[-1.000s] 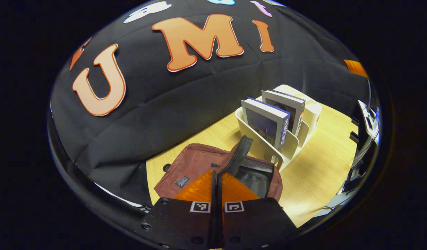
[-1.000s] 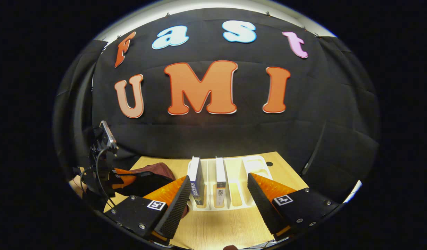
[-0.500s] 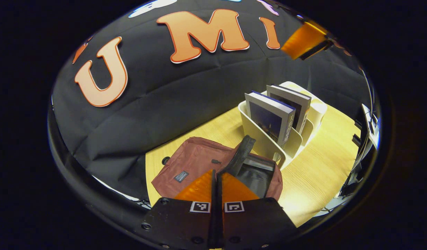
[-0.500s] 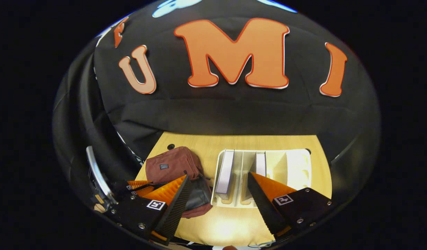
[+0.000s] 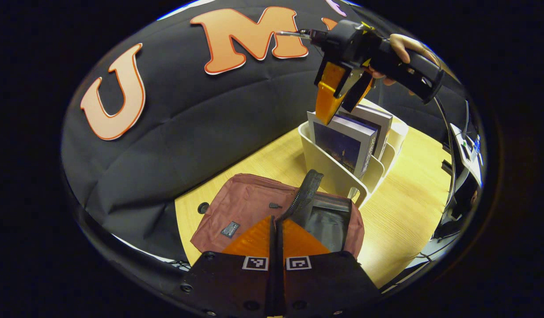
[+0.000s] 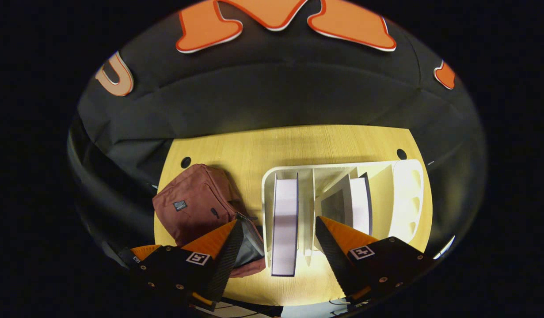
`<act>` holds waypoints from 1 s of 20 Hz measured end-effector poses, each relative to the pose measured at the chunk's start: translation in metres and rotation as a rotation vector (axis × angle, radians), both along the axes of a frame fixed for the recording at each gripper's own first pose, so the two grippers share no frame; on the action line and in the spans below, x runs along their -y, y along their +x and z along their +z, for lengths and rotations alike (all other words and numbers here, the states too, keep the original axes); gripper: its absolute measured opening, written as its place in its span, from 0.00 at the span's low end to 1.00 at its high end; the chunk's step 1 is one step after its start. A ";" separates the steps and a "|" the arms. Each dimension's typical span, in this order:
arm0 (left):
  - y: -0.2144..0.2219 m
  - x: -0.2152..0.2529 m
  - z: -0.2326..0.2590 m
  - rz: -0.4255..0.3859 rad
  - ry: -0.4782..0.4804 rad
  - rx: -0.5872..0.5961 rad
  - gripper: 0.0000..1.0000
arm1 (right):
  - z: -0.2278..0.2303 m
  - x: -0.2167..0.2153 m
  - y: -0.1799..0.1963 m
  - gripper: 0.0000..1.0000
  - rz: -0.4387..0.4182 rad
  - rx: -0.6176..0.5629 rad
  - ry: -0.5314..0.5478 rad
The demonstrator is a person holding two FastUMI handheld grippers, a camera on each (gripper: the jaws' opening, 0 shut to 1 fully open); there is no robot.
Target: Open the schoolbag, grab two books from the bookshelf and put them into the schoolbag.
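A maroon schoolbag (image 5: pixel 245 207) lies on the wooden table (image 5: pixel 404 207), its dark inside showing. My left gripper (image 5: pixel 276 223) is shut on the bag's zipper edge (image 5: pixel 305 190), which stands up from its fingertips. A white bookshelf (image 5: pixel 329 172) holds two upright books: the first book (image 5: pixel 342 145) nearest the bag, the second book (image 5: pixel 373 123) behind it. My right gripper (image 5: pixel 338 95), held by a hand, hangs open just above the first book. In the right gripper view, the right gripper (image 6: pixel 280 234) straddles the first book (image 6: pixel 284 221), beside the second book (image 6: pixel 360 203), the bookshelf (image 6: pixel 404 194) and the schoolbag (image 6: pixel 192 207).
Black cloth walls close off the back and left of the table (image 6: pixel 263 145). Two cable holes (image 6: pixel 185 162) (image 6: pixel 401 154) sit near its far edge. Equipment (image 5: pixel 468 150) stands past the table's right side. Bare table lies in front of the bookshelf.
My right gripper moved forward and tipped down over the bookshelf, coming into the left gripper view above the first book. My left gripper stayed shut at the bag's opening.
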State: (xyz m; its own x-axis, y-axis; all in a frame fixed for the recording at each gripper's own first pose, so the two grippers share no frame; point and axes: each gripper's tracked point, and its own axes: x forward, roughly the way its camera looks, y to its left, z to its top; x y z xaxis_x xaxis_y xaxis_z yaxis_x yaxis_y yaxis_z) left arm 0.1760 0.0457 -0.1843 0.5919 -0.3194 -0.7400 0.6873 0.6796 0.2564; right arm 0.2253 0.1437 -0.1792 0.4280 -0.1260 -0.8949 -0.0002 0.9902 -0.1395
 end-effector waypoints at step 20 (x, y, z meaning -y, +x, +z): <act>0.010 -0.007 -0.018 0.008 -0.034 -0.058 0.00 | 0.014 0.017 0.004 0.37 -0.142 0.006 -0.021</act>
